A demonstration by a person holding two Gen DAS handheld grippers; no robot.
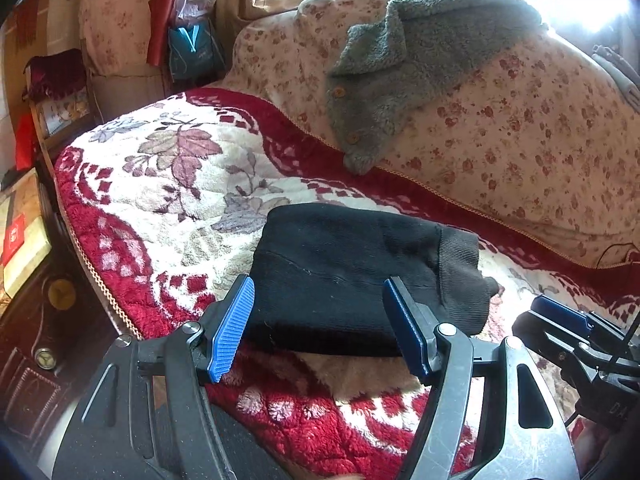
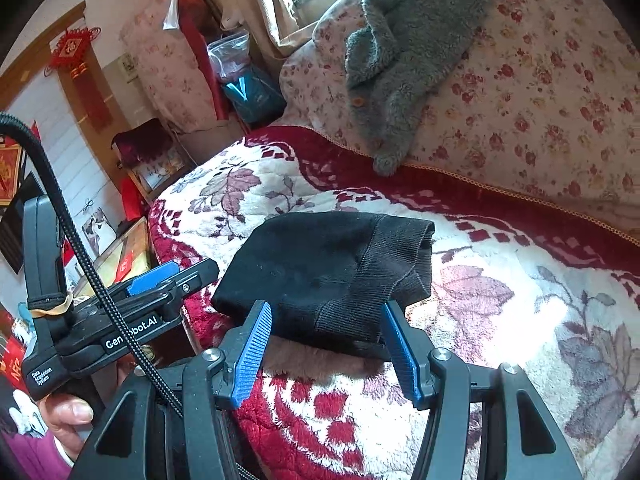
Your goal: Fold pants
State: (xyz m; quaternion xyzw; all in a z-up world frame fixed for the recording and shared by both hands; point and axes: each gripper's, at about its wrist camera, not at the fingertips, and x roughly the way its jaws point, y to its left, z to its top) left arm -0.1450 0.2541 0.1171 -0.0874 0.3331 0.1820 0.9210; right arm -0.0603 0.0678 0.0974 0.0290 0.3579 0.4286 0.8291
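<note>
Folded black knit pants (image 1: 352,276) lying on the red-and-cream floral plush blanket (image 1: 160,184) just ahead of both empty, parted claws, left gripper (image 1: 320,328) and right gripper (image 2: 326,348), long axis crosswise, neither clearly nearer.

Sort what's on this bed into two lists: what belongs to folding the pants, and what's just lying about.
Belongs to the job:
- black pants, folded into a bundle on the blanket
- left hand-held gripper, open, nothing held
- right hand-held gripper, open, nothing held

Just lying about:
- grey fleece jacket draped over the floral quilt
- red and white blanket
- teal bag beyond the bed
</note>
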